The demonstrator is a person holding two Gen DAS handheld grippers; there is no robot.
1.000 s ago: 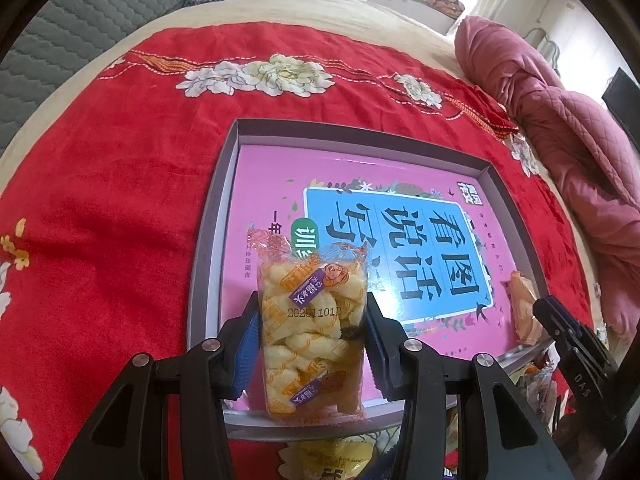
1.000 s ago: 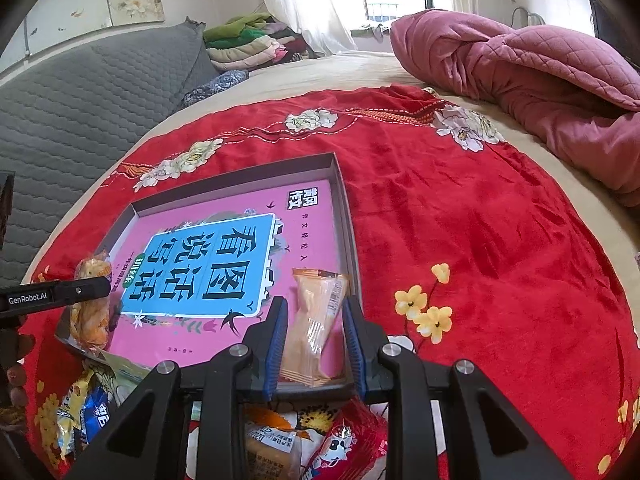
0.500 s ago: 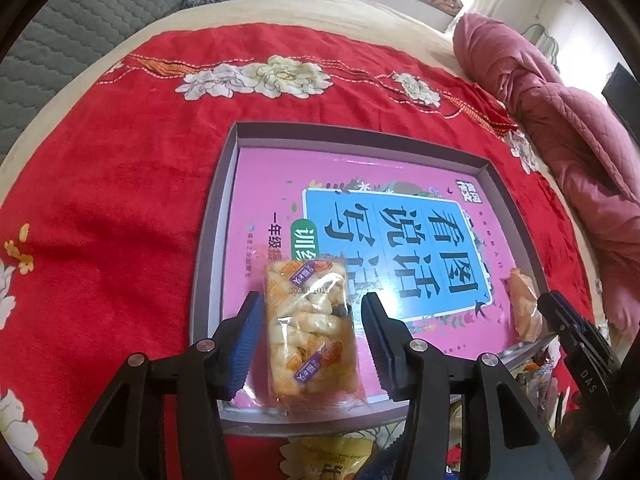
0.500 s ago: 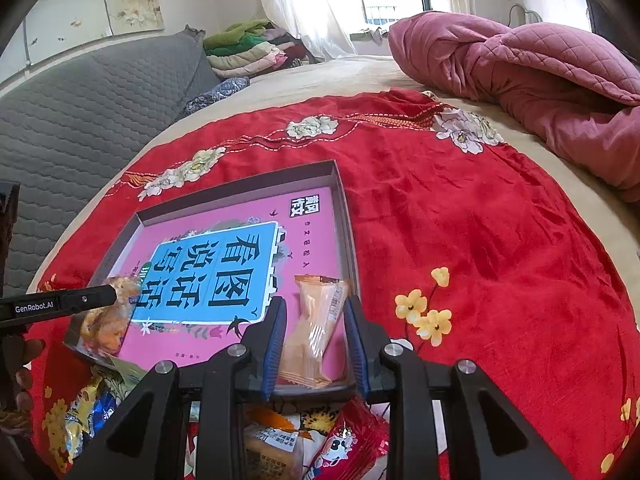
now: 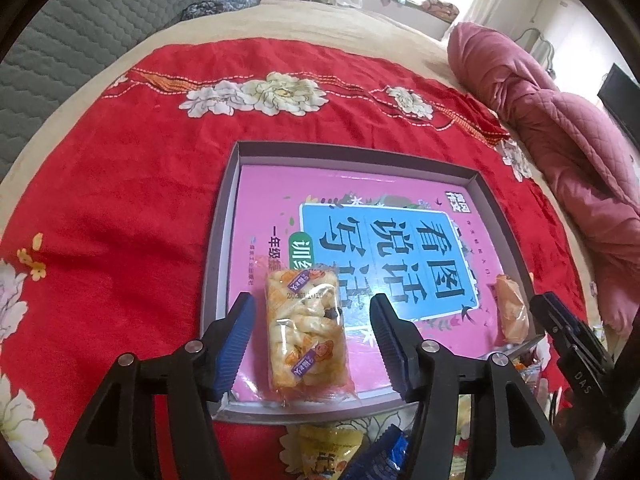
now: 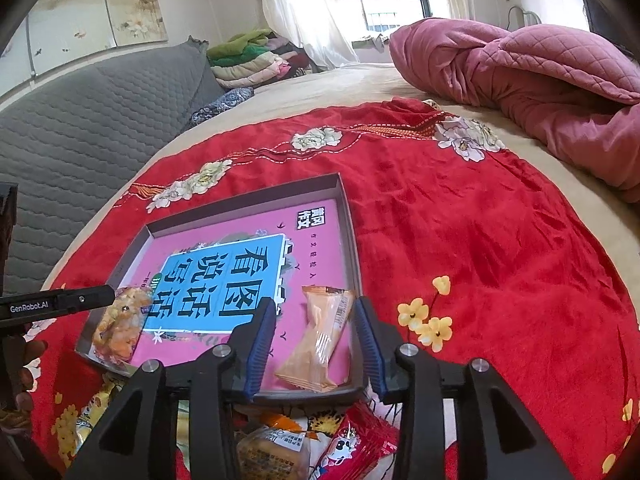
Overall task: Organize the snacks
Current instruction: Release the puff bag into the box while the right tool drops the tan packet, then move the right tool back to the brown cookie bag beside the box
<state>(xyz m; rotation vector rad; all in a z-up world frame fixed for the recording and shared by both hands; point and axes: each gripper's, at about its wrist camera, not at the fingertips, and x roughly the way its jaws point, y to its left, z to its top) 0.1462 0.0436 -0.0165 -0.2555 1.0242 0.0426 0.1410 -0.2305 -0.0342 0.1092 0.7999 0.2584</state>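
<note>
- The left tongs (image 5: 312, 332) stand spread, their jaws having just been opening; the clear packet of twisted snacks (image 5: 306, 330) lies flat between them, with a gap to each blue pad (image 5: 236, 338).
- That packet rests at the near left of the grey tray (image 5: 222, 240), on the pink book cover (image 5: 276, 208) that lines it.
- The right tongs (image 6: 316, 342) are likewise spread and have just been opening; the orange packet (image 6: 320, 340) lies loose between the pads at the tray's near right corner, apparently touching neither pad.
- From the left wrist view the orange packet is half cut off by the right tongs' dark finger (image 5: 568, 340).
- From the right wrist view the left tongs' finger (image 6: 56, 304) covers part of the twisted-snack packet.
- More loose snacks lie on the red flowered cloth (image 6: 480, 240) just in front of the tray: a yellow bag (image 5: 328, 452), a red packet (image 6: 356, 444) and a boxed cake (image 6: 272, 456), all largely hidden behind the tongs' black arms, their print unreadable.
- At the left edge of the right wrist view part of a hand (image 6: 24, 380) shows, mostly out of frame.
</note>
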